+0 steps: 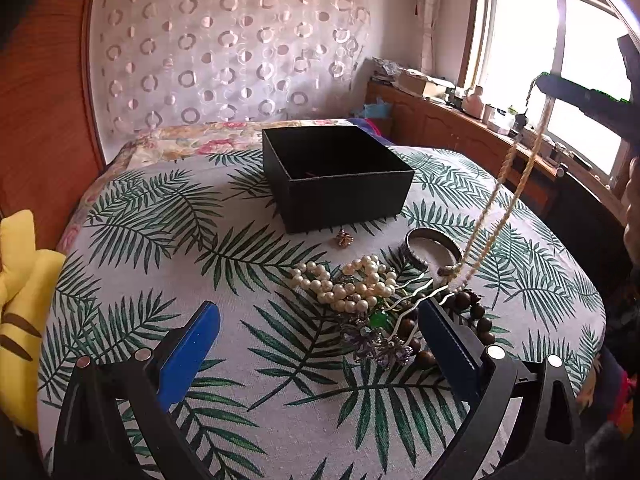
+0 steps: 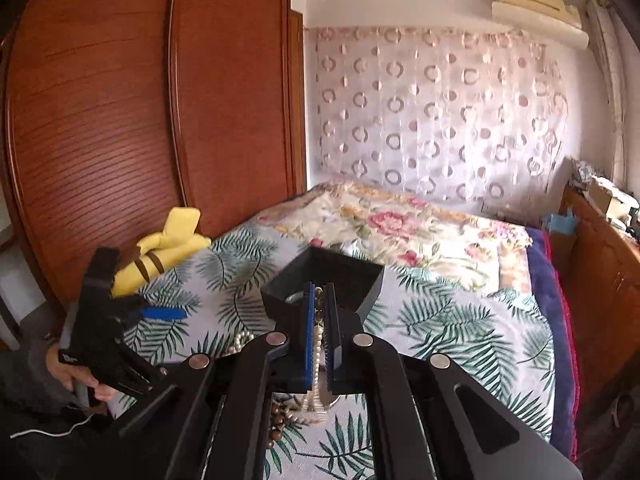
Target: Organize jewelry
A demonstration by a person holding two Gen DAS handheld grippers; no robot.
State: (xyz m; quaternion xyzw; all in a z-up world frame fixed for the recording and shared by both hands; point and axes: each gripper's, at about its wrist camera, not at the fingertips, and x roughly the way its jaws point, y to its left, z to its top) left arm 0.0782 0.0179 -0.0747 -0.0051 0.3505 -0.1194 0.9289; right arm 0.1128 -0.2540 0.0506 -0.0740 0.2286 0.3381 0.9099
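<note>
Blue pads line the left tool [image 1: 320, 332], whose fingers are spread wide and hold nothing, low over the leaf-print cloth [image 1: 248, 364] on the bed. Between its fingertips and just ahead lies a heap of jewelry: a purple flower piece [image 1: 376, 344] nearest, dark wooden beads [image 1: 472, 320] against the right finger, then a pearl necklace [image 1: 348, 284] and a wavy silver hairpin [image 1: 416, 300]. Just beyond the pearls sits a silver bangle [image 1: 432, 248], and left of it a small gold brooch [image 1: 344, 237]. Farther ahead stands an open black box [image 1: 336, 176]. Up to the right, the right tool [image 2: 319, 320] is pressed together on a twisted pale chain [image 1: 508, 200], which hangs down to the heap beside the bangle. Behind the box lies a floral bedspread [image 2: 400, 224].
</note>
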